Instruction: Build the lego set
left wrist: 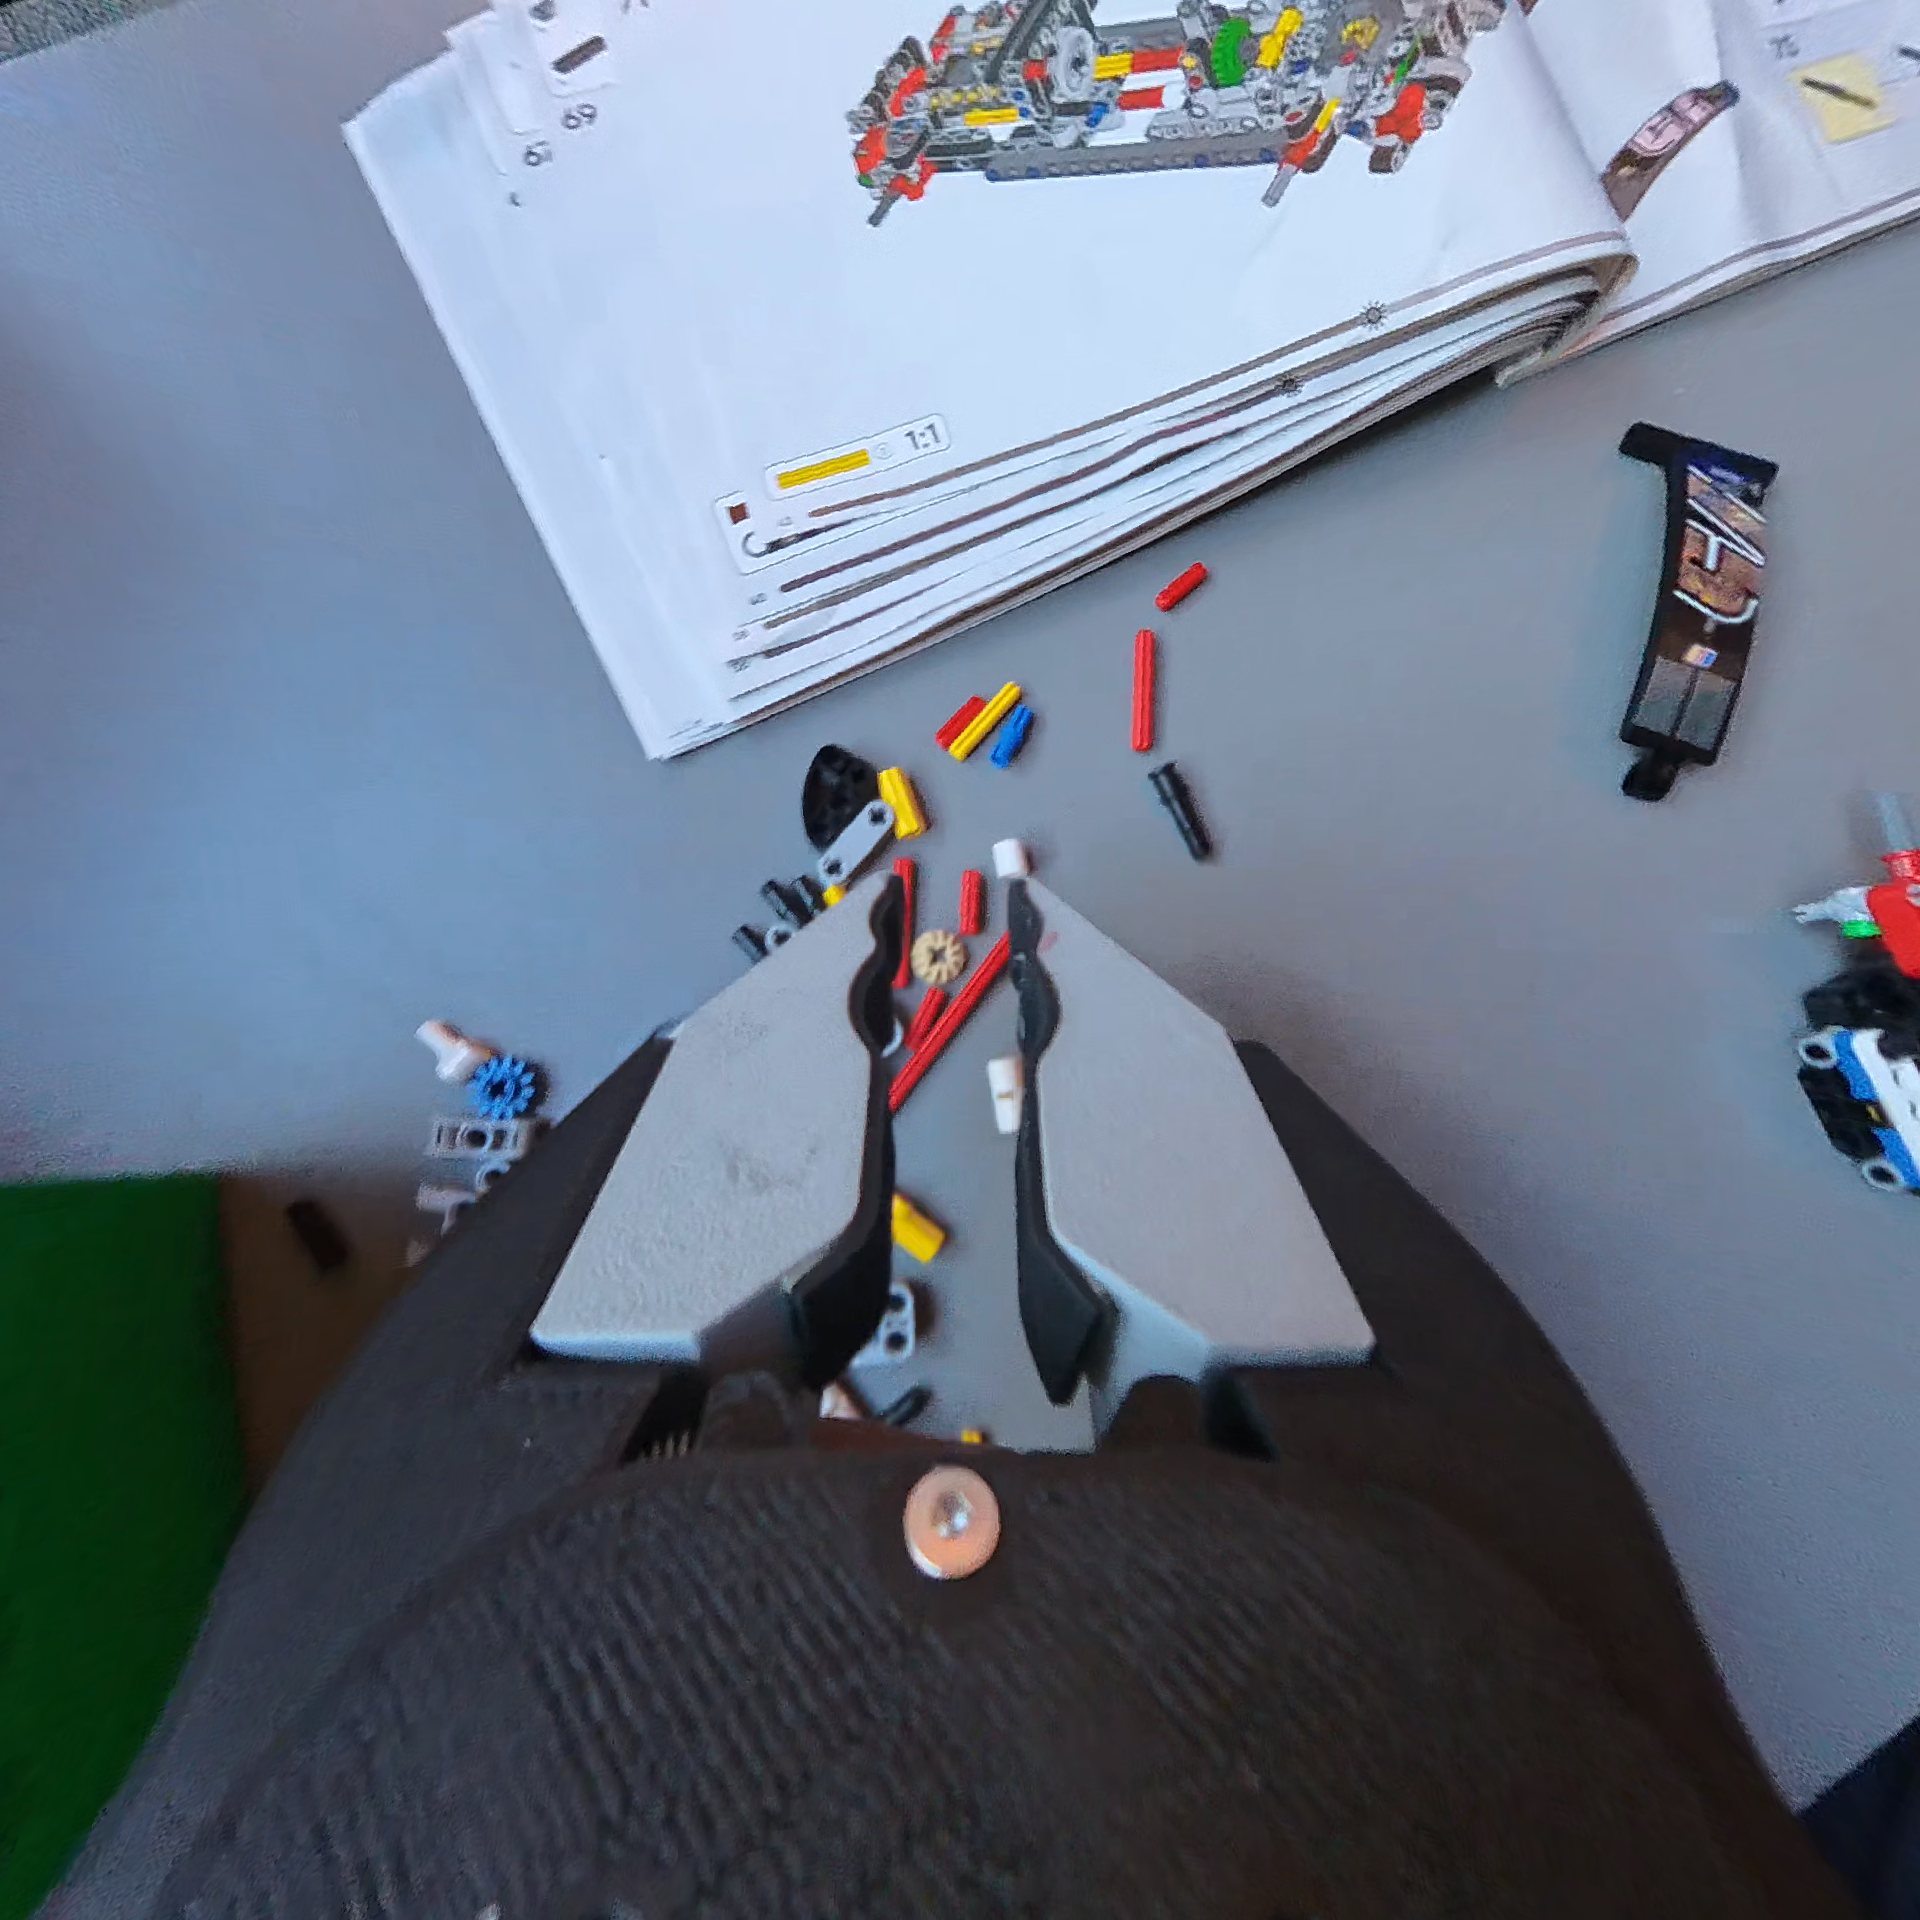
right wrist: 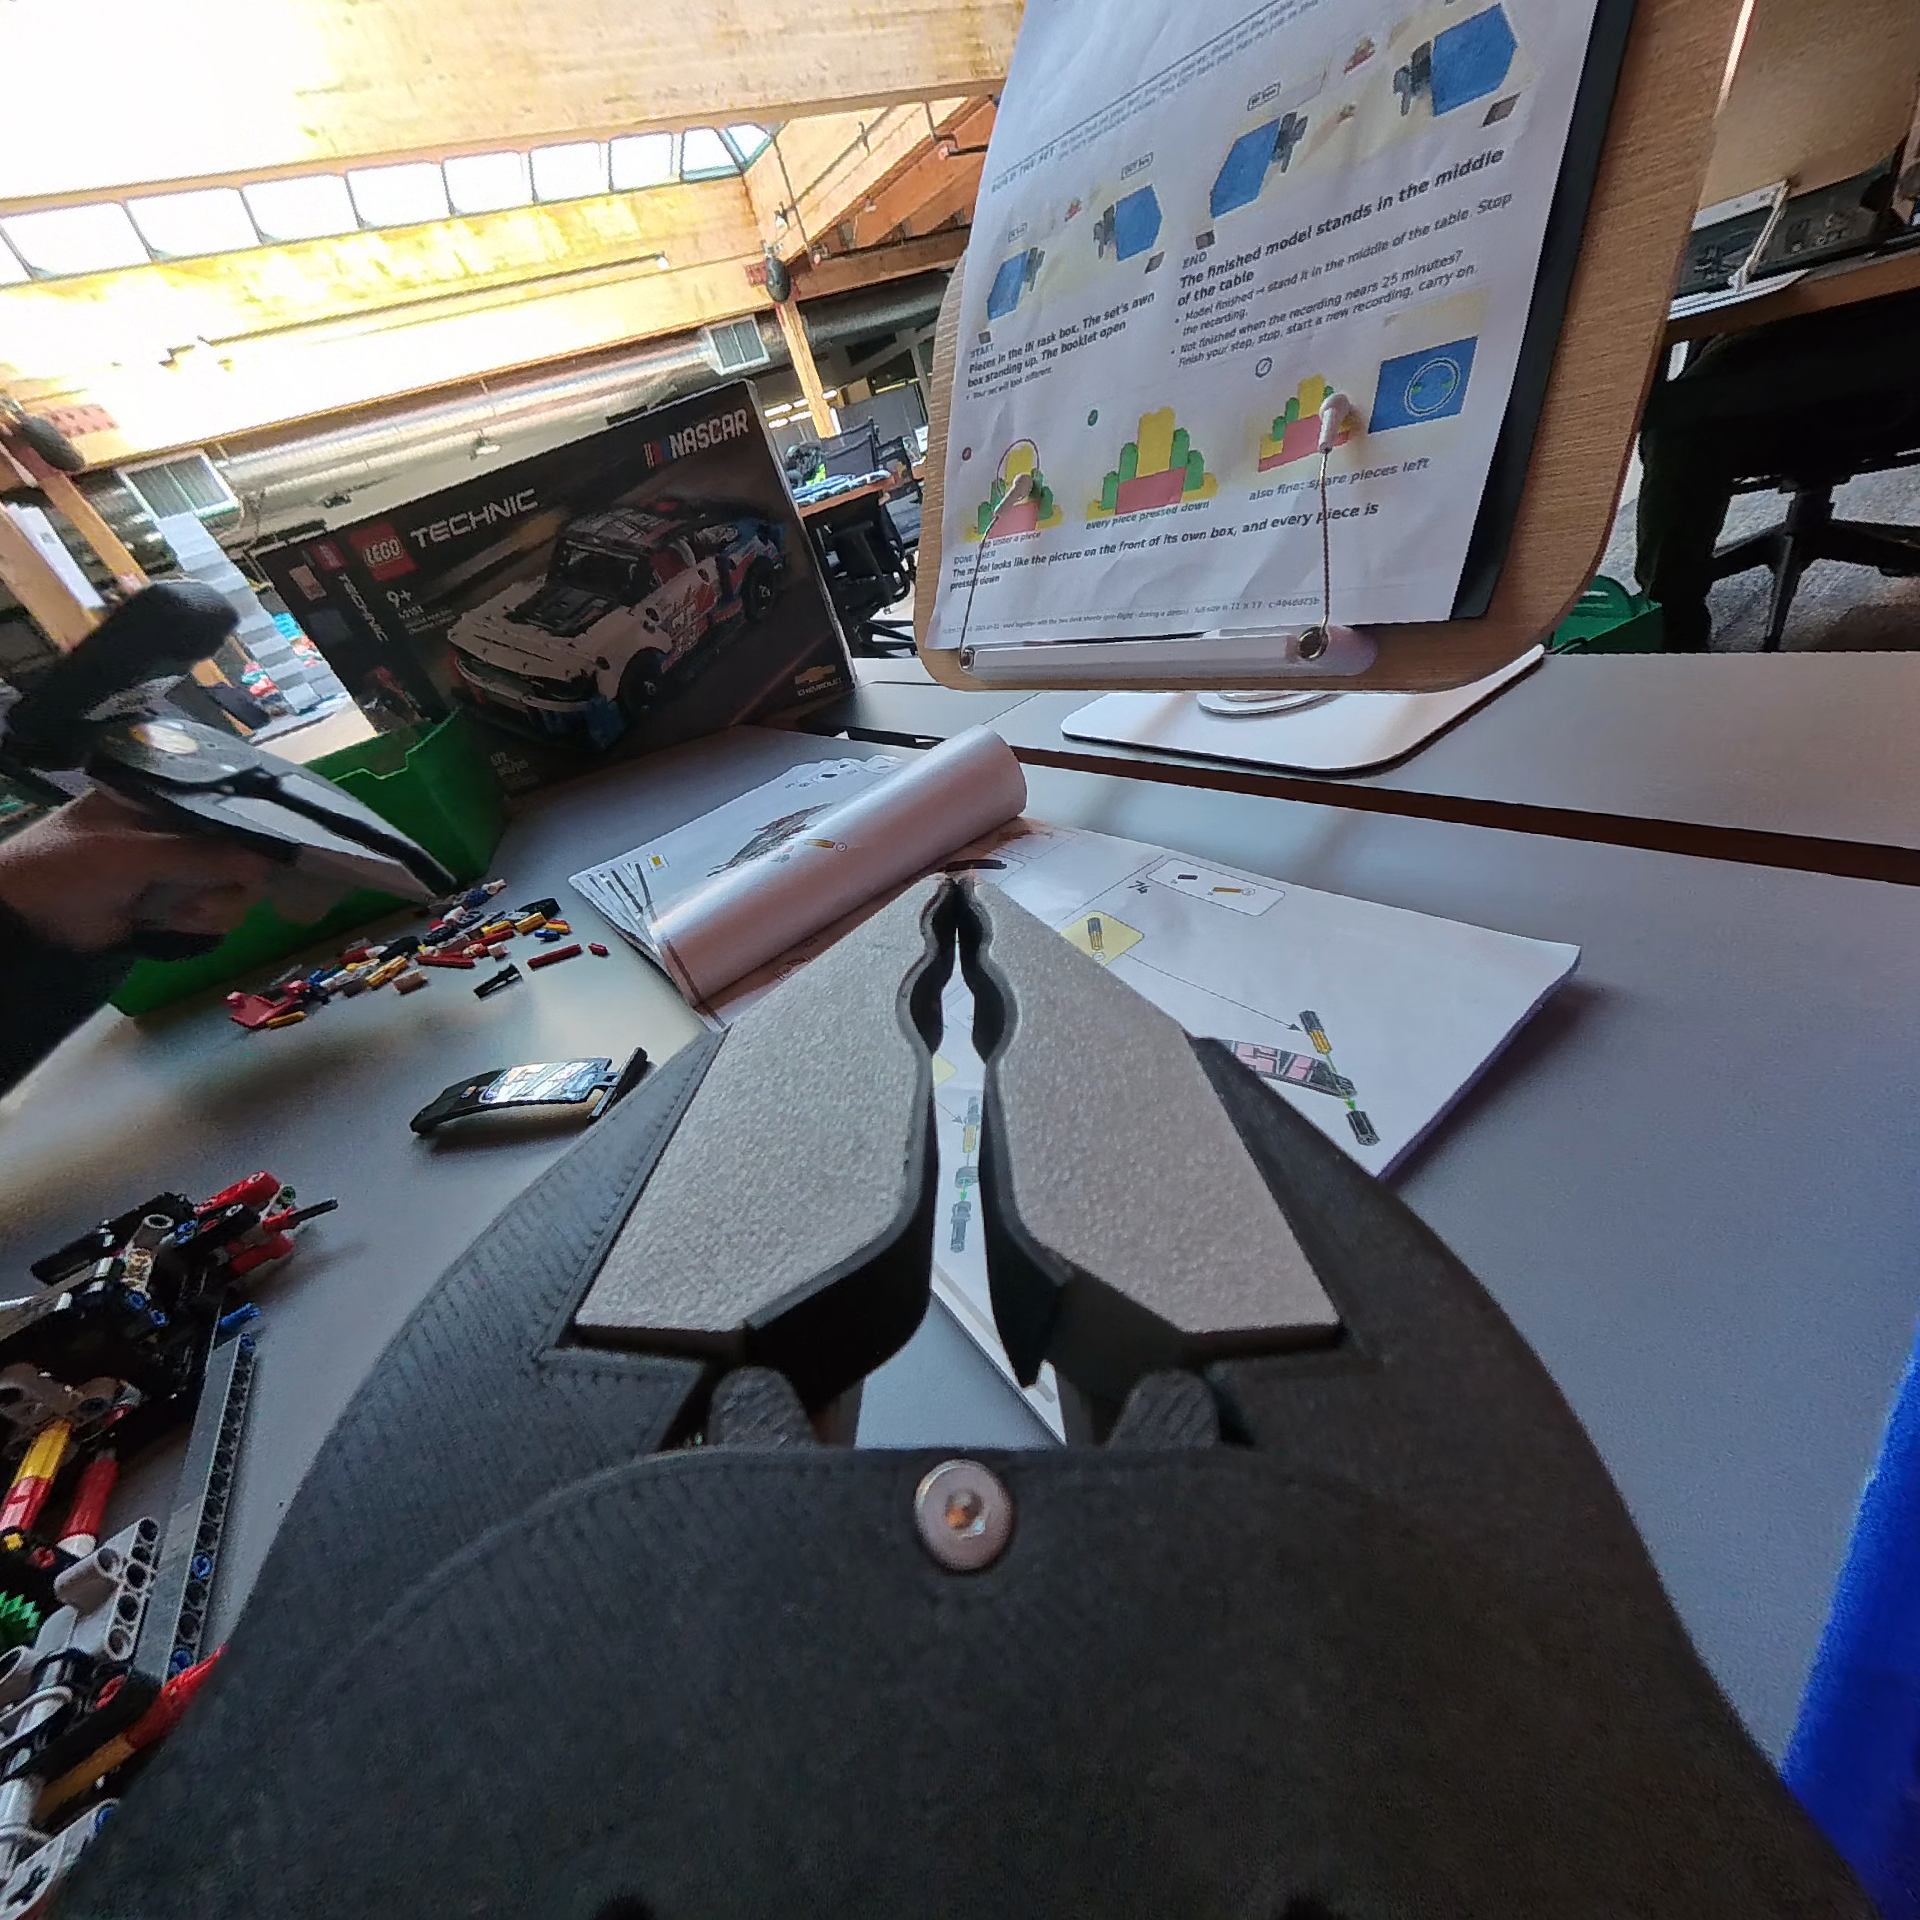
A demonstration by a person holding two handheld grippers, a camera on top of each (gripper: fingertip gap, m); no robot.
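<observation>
The left gripper, part open and holding nothing, hangs over a tan gear and red sticks; the right gripper is closed and bare above the booklet.

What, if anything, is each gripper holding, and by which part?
Nothing. The left gripper is open above loose pieces, a tan gear lying unpressed between its fingers. The right gripper is shut on nothing above the booklet.

The worktop looks smooth, matt grey; the small building pieces on it are glossy plastic; the open booklet is smooth white paper; the left tool has grainy matt grey plates, black ribbed plastic and a shiny metal screw; the far stand looks like wood; the box is printed card.
</observation>
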